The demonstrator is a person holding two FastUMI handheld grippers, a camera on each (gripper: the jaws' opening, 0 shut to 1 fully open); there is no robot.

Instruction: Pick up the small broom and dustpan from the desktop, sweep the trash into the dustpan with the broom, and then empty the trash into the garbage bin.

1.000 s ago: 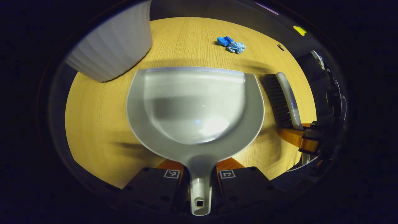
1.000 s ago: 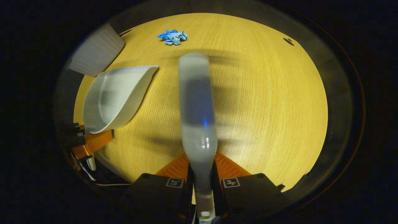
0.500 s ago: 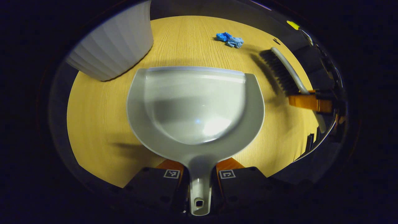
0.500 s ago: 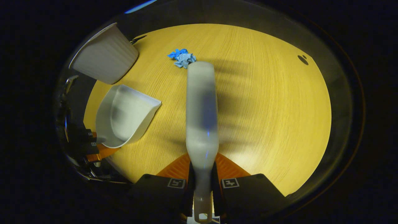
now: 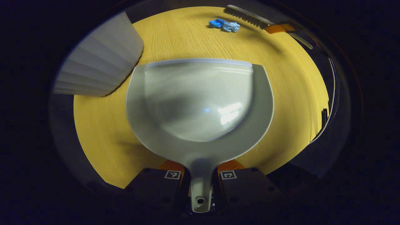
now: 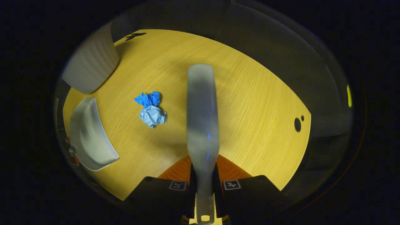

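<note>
trash sits out on the wooden desktop, two crumpled blue wads touching each other, one darker, one paler, well ahead of the dustpan lip. left gripper is clamped on the dustpan handle, right gripper clenched on the broom handle, broom just beside the wads. my worry: the wads look light and springy, so a fast flick could bounce them past the pan or off the desktop edge. also the pan lip looks to be off the wood, so stuff could slide under it. garbage bin, white and ribbed, stands right next to the pan, easy to bump.
</note>
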